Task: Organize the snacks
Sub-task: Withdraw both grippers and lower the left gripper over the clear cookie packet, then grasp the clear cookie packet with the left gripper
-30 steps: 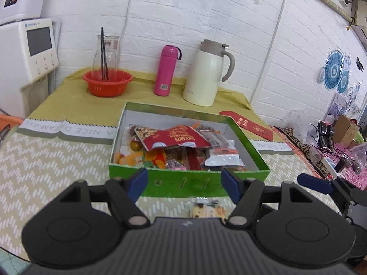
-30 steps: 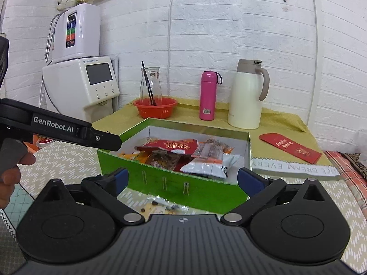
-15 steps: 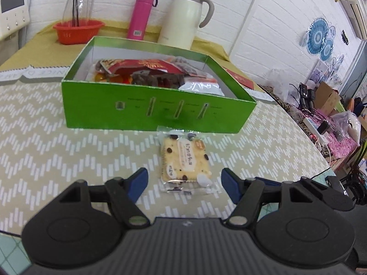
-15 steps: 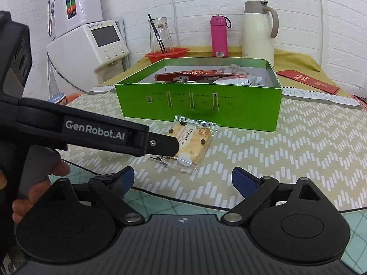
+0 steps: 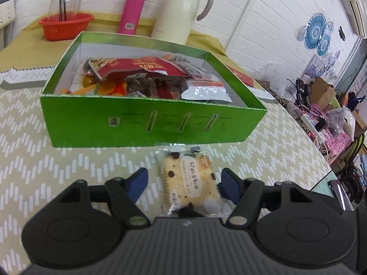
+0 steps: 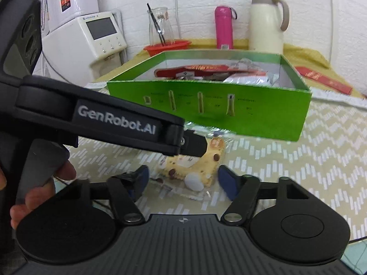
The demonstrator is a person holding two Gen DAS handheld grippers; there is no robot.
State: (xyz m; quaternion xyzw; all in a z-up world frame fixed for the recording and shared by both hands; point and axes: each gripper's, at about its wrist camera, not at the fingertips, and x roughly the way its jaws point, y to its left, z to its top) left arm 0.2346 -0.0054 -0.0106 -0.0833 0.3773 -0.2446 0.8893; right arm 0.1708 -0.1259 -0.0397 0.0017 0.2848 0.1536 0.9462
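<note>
A: Place of the loose snack?

B: Biscuit packet (image 5: 190,181), clear wrapper, pale biscuit with dark chips, flat on the chevron tablecloth (image 5: 34,160). Just in front of the green box (image 5: 149,123), near its front wall, far end of the wrapper close to it or touching; hard to tell which.

A: And inside the box?

B: Open at the top, crowded with snack bags (image 5: 137,68): a red nut pouch uppermost, a silver-white bag at the right, orange sweets at the left.

A: Left gripper?

B: Left gripper (image 5: 183,181) released, blue pads spread either side of the packet. Left pad clearly apart from it; right pad just beside the wrapper's edge, no squeeze visible.

A: Right gripper?

B: Right gripper (image 6: 183,178) low over the same packet from the near end. Jaws just now closing, packet between them, yet gaps on both sides of the biscuit; not gripping. Across the right wrist view, the black branded arm of the left tool, its tip over the packet's far half, with a hand (image 6: 34,183) round its grip at the lower left.

A: Behind the box?

B: On a yellow cloth by the white brick wall: red basket (image 5: 65,25) with a glass carafe in it, pink bottle (image 5: 134,6), cream jug (image 5: 181,11). At the far left, a white appliance (image 6: 91,39) with a screen.
</note>
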